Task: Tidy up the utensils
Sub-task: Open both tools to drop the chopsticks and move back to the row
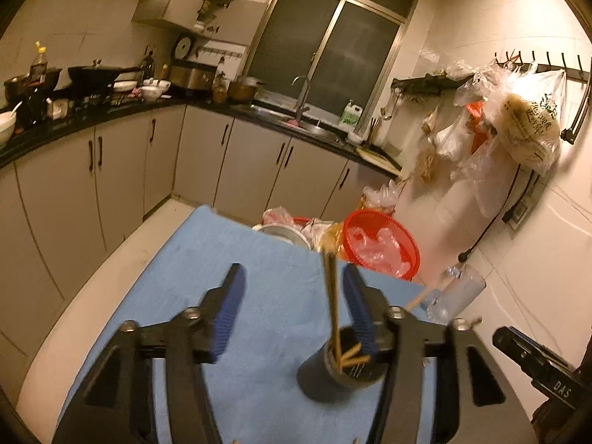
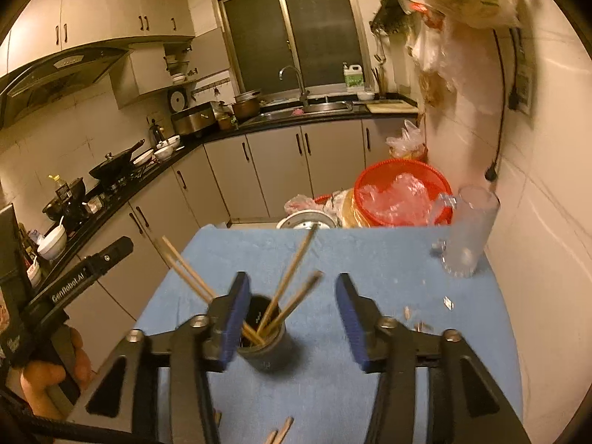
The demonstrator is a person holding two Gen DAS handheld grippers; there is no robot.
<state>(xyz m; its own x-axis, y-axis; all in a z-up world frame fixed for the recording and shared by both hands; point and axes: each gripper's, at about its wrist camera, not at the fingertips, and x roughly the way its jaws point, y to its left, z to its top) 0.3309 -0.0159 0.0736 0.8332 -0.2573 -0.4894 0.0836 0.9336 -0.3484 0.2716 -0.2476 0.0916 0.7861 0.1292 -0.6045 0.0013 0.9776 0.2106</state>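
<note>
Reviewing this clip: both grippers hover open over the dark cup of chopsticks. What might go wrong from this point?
The chopsticks splay out of the dark cup; the right gripper, its blue finger beside the rim, may knock the cup over. More chopsticks lie at the near edge of the blue cloth and may be pushed off.

I see a red basket [image 2: 403, 194] beyond my blue cloth [image 2: 370, 255], a clear jug [image 2: 468, 231] near the wall

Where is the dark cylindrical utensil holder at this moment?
The dark cylindrical utensil holder stands on the blue cloth, holding wooden chopsticks, just beside the open right claw's left finger.
</note>
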